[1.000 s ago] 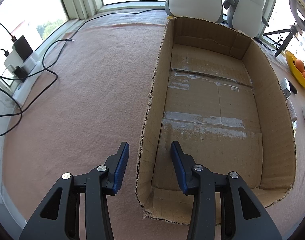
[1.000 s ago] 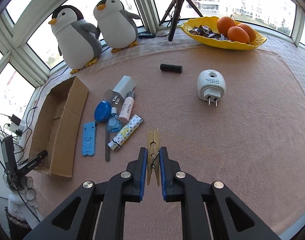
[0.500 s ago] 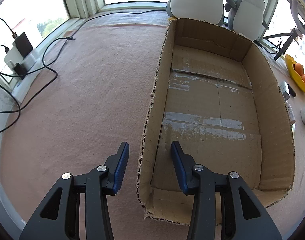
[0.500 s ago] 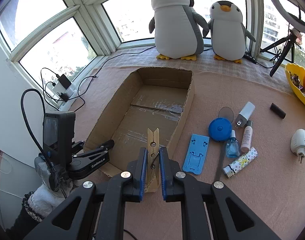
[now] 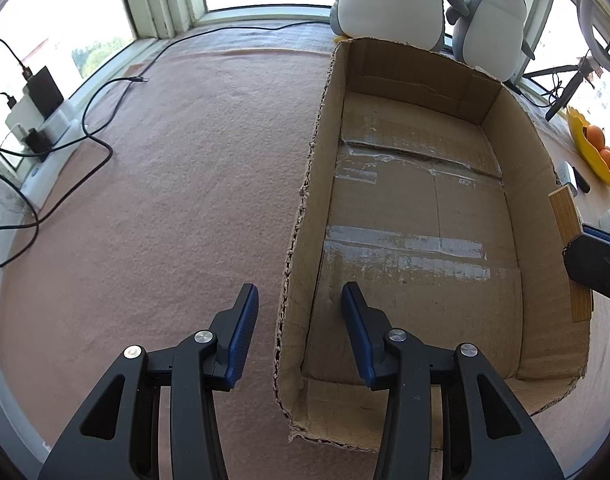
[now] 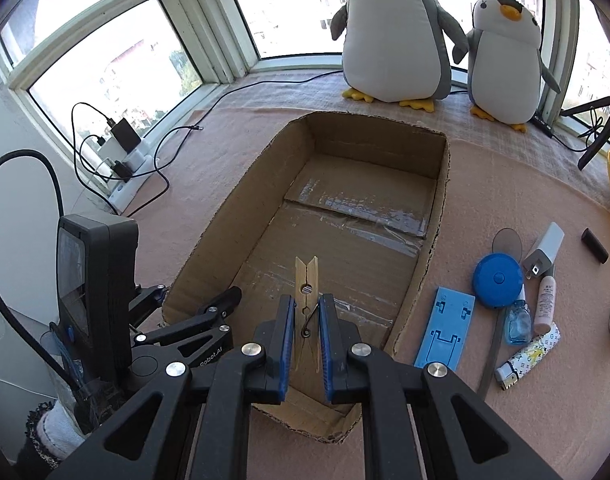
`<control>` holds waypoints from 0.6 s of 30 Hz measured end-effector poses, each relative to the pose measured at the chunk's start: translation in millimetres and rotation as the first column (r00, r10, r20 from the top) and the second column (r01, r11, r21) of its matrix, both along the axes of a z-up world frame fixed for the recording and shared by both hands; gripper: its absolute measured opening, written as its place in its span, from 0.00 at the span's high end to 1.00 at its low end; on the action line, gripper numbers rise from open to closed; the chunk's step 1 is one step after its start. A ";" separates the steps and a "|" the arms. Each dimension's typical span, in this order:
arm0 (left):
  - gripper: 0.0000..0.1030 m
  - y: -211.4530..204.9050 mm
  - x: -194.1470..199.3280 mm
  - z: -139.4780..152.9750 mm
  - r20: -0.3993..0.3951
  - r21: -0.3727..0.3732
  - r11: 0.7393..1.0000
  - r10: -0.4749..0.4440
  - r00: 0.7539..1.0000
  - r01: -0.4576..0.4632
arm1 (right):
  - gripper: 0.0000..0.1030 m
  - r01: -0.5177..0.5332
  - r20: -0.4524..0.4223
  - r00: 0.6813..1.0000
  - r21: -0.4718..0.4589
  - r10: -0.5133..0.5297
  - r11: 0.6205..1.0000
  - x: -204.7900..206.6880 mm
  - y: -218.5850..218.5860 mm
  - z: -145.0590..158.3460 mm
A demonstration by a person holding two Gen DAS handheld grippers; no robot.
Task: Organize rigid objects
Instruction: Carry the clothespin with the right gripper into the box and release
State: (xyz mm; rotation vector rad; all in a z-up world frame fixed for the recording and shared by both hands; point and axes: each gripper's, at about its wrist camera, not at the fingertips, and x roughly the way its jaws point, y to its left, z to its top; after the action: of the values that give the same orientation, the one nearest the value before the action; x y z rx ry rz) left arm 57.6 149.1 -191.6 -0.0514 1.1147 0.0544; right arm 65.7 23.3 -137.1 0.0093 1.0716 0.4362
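An open cardboard box (image 6: 437,220) lies on the pink cloth, nothing inside it. My right gripper (image 6: 307,308) is shut on a wooden clothespin (image 6: 307,280) and holds it upright above the box's near end. In the left wrist view the clothespin (image 5: 565,220) and the right gripper (image 5: 593,256) show at the box's right wall. My left gripper (image 5: 299,320) straddles the box's left wall (image 5: 305,200) near the front corner. One pad is outside, one inside, with a gap on each side. The left gripper (image 6: 197,292) also shows at the box's left edge.
Right of the box lie a blue phone stand (image 6: 445,328), a blue round case (image 6: 498,278), a white charger (image 6: 545,248), a lighter (image 6: 529,356) and small bottles. Two plush penguins (image 6: 393,28) stand behind the box. A power strip with cables (image 5: 37,120) lies far left, a yellow fruit bowl (image 5: 593,152) far right.
My right gripper carried the clothespin leftward from the bare cloth near the small items to above the box and rolled. The left gripper stayed at the box wall.
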 end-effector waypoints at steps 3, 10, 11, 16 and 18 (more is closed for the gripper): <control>0.59 0.0 0.4 0.0 0.001 -0.005 1.000 0.002 1.000 -0.002 | 0.89 0.000 -0.007 1.000 -0.009 0.000 1.000 2.6 1.7 -3.6; 0.59 0.8 0.8 -0.1 0.001 -0.012 1.000 0.006 1.000 -0.006 | 0.60 -0.003 0.003 1.000 -0.030 0.004 1.000 4.7 3.6 -3.3; 0.59 0.6 0.6 0.0 0.001 -0.011 1.000 0.006 1.000 -0.006 | 0.57 0.002 0.010 1.000 -0.029 -0.002 1.000 4.4 2.5 -2.1; 0.59 0.5 0.4 0.1 0.002 -0.011 1.000 0.006 1.000 -0.006 | 0.57 0.028 0.008 1.000 -0.015 -0.028 1.000 5.3 -8.0 1.1; 0.59 0.3 0.5 0.3 0.003 -0.010 1.000 0.006 1.000 -0.006 | 0.57 0.041 0.009 0.999 -0.008 -0.041 0.999 5.4 -13.5 3.0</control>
State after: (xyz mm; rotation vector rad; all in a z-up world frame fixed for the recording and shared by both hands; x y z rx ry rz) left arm 58.1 149.3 -191.3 -0.0637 1.1122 0.0537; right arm 71.1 9.8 -134.0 0.0219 1.0629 0.3941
